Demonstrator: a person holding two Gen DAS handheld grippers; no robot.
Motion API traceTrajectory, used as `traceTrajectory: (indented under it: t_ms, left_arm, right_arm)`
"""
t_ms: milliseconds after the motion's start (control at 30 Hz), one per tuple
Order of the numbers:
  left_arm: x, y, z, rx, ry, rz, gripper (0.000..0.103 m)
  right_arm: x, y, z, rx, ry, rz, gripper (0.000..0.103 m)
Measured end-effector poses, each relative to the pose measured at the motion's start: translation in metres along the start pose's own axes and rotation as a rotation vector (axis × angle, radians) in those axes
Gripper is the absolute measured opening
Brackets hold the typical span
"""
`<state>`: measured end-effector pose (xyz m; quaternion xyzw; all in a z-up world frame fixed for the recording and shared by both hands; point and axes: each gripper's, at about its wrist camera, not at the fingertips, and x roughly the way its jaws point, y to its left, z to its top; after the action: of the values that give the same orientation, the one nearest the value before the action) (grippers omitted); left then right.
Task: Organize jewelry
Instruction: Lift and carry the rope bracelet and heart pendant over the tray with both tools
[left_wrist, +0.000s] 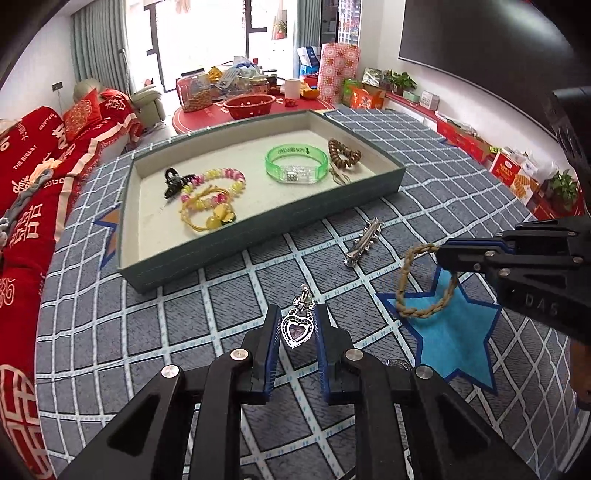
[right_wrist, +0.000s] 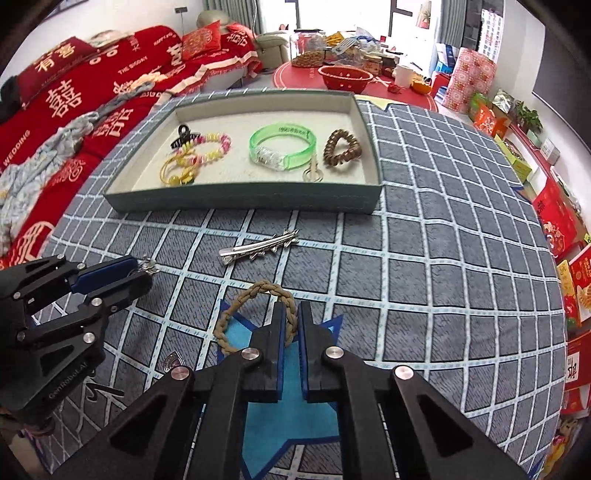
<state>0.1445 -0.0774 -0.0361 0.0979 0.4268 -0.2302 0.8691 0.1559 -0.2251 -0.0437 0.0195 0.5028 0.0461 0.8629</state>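
Grey checked cloth (left_wrist: 184, 332) with blue star (left_wrist: 454, 332); red sofa cover (right_wrist: 74, 92); red basket (left_wrist: 249, 105) on far table.

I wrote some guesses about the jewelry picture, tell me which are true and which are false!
1. The right gripper pinches a tan braided cord bracelet. True.
2. The clear green plastic bangle lies on the checked cloth. False: it sits inside the grey-green tray.
3. The silver heart pendant sits between the left gripper fingers. True.
4. The spiky silver hair clip is in the tray. False: it lies on the blue-grey checked cloth.
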Motion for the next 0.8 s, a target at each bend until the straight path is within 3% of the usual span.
traceTrajectory:
  t_ms: [467, 800]
  left_arm:
    - [-0.038, 0.029, 0.017, -0.073, -0.1, 0.033, 0.031]
    - [-0.038, 0.049, 0.041, -0.112, -0.141, 0.083, 0.031]
  right_arm:
    - [-0.04, 0.0, 0.027, 0.018, -0.093, 0.035, 0.007]
    - [-0.045, -0.002, 0.062, 0.046, -0.139, 0.054, 0.007]
